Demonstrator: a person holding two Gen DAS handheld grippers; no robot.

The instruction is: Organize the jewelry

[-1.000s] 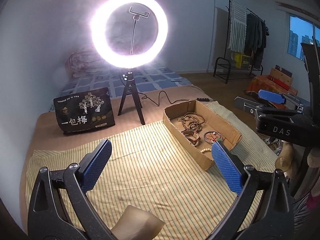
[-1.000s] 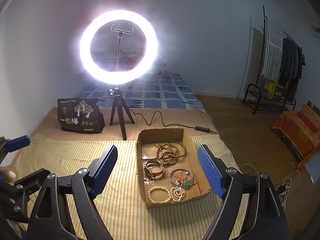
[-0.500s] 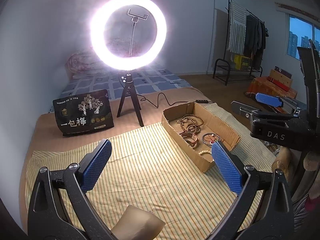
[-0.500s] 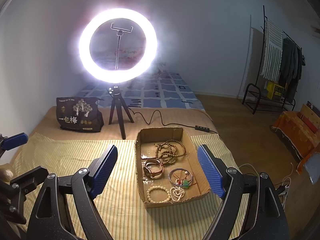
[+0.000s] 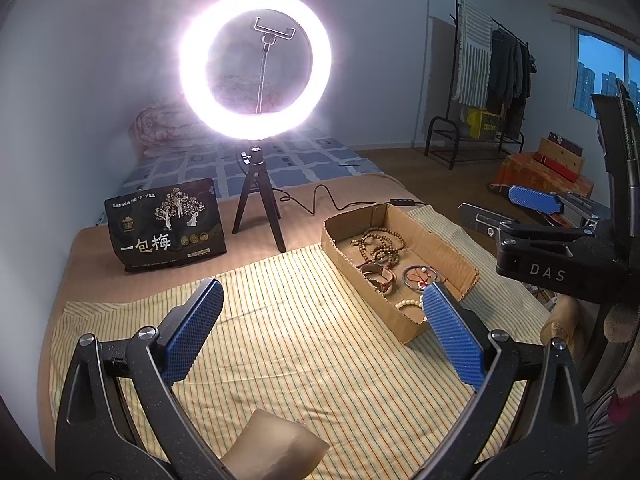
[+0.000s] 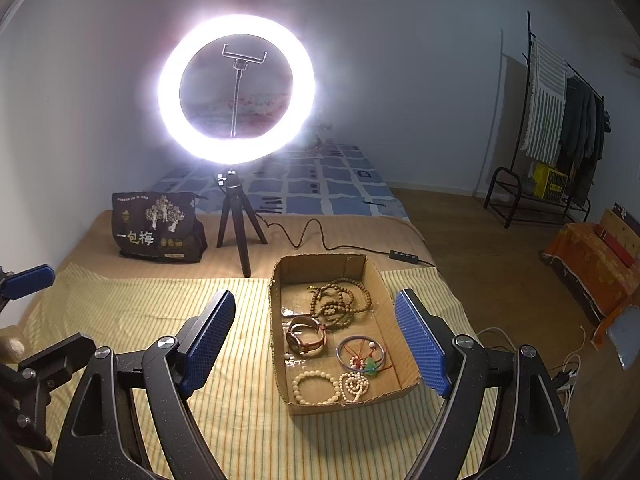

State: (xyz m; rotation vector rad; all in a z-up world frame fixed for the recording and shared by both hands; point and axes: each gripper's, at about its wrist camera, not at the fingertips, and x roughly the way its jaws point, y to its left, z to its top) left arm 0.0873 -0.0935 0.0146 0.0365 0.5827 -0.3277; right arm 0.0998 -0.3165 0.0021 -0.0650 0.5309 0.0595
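Note:
A shallow cardboard tray (image 6: 276, 320) (image 5: 448, 248) lies on a striped yellow cloth (image 6: 160, 320). It holds brown bead strings (image 6: 340, 300), a watch (image 6: 306, 336), a thin bangle with red cord and a green charm (image 6: 362, 354) and pale bead bracelets (image 6: 316, 386). My right gripper (image 6: 316, 344) is open and empty, raised over the tray's near half. My left gripper (image 5: 320, 332) is open and empty, above the cloth to the left of the tray. The right gripper also shows in the left wrist view (image 5: 532, 196).
A lit ring light on a small tripod (image 6: 236, 220) stands behind the cloth, its cable (image 6: 320, 236) trailing right. A black printed bag (image 6: 158, 226) stands at the back left. The bed edge drops to a wooden floor (image 6: 480, 264) on the right.
Both grippers have lifted slightly and drifted; the tray sits a little lower and closer in both views. Nothing was gripped or released.

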